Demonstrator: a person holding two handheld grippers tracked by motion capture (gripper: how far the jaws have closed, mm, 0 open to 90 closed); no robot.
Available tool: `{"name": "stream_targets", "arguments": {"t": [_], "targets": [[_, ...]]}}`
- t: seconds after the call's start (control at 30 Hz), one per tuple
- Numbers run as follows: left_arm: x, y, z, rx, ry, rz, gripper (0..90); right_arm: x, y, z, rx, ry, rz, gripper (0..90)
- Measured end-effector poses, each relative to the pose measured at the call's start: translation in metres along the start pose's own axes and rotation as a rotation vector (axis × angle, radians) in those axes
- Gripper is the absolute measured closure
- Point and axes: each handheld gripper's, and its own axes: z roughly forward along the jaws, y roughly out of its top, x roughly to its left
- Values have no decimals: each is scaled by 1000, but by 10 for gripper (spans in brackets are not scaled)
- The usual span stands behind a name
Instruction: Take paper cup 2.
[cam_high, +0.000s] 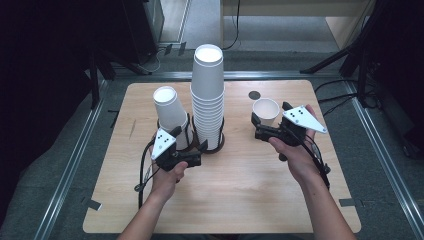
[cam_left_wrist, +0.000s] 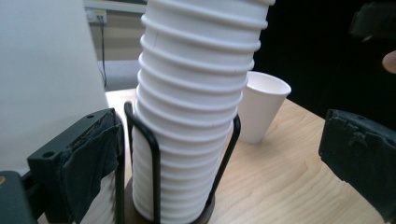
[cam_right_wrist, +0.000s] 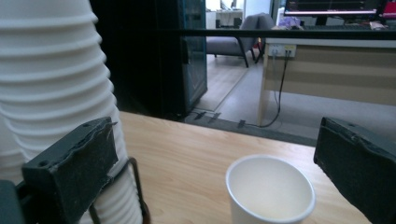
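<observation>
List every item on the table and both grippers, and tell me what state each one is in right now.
tall cup stack: upright, nested, in a black wire holder.
short cup stack: leaning slightly, in its own holder.
single cup: upright, empty, standing on the table.
left gripper: open, at the tall stack's base.
right gripper: open, jaws either side of the single cup.

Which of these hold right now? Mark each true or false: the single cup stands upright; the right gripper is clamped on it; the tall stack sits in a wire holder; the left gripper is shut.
1. The single white paper cup stands upright on the light wooden table: true.
2. The right gripper is clamped on it: false, its jaws stand open beside the cup.
3. The tall stack of white paper cups sits in a black wire holder: true.
4. The left gripper is shut: false, it is open.
</observation>
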Motion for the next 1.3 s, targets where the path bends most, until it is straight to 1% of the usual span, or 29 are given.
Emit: {"name": "stream_targets", "arguments": {"t": [0.07, 0.1, 0.17, 0.23, 0.3, 0.47, 0.5, 0.57, 0.7, 0.77, 0.87, 0.9, 0.97, 1.0, 1.2, 1.3], "targets": [[-1, 2, 3, 0, 2, 7, 0, 4, 8, -1, -14, 14, 3, 0], [-1, 4, 6, -3, 13, 9, 0, 7, 12, -1, -20, 22, 5, 0], [-2, 5, 9, -3, 12, 2, 0, 11, 20, -1, -32, 39, 8, 0], [-2, 7, 13, -2, 16, 5, 0, 16, 27, -1, -41, 57, 14, 0], [-3, 7, 18, -2, 17, 7, 0, 21, 32, 0, -46, 73, 16, 0], [-3, 9, 28, -3, 39, 12, 0, 32, 42, 6, -55, 102, 15, 0], [-3, 9, 29, -6, 49, 7, 0, 34, 44, 8, -59, 108, 14, 0], [-2, 9, 32, -5, 52, 0, 0, 38, 48, 10, -64, 124, 13, 0], [-2, 10, 39, -4, 64, -6, 0, 46, 54, 15, -63, 156, 2, 0], [-4, 11, 41, -9, 73, -7, 0, 50, 56, 17, -60, 173, 13, 0], [-7, 13, 45, -17, 85, 2, 0, 54, 60, 20, -67, 184, 15, 0], [-8, 14, 46, -20, 88, -1, 0, 55, 61, 21, -67, 192, 23, 0], [-9, 15, 48, -25, 94, 0, 0, 59, 63, 23, -65, 208, 22, 0], [-10, 16, 50, -28, 104, 0, 0, 61, 64, 24, -63, 210, 18, 0], [-14, 20, 58, -37, 128, 12, 0, 72, 69, 31, -64, 234, 6, 0], [-16, 22, 62, -42, 156, 20, 0, 76, 70, 37, -55, 239, -4, 0]]}}
